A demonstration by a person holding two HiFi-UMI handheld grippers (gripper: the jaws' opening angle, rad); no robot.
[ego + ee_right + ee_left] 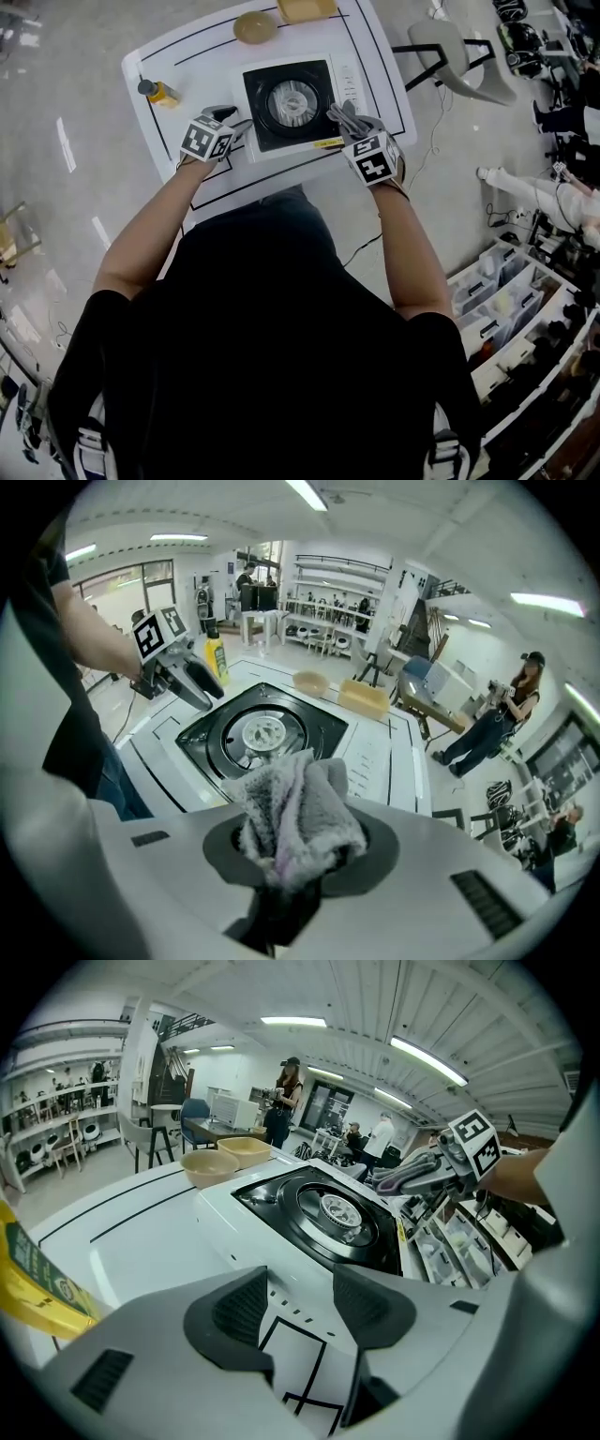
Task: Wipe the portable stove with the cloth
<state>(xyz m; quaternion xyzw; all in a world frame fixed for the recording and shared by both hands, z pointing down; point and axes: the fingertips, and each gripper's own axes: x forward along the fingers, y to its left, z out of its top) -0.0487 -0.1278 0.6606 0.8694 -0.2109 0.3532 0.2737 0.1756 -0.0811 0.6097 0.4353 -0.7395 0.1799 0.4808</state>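
Observation:
The portable stove (291, 101), white with a black top and a round burner, sits mid-table. My right gripper (344, 116) is shut on a grey, fluffy cloth (295, 808) and hovers over the stove's right front part, just above the top. In the right gripper view the bunched cloth fills the jaws of my right gripper (298, 841), with the stove (262, 731) beyond. My left gripper (234, 127) stands open at the stove's left front corner. In the left gripper view my left gripper (300, 1307) has nothing between its pads; only the table's black markings show there.
A tan bowl (255, 27) and a yellowish block (307, 10) lie at the white table's (187, 66) far edge. A small yellow bottle (159, 92) stands far left. A chair (459, 56) and storage bins (506, 300) are to the right.

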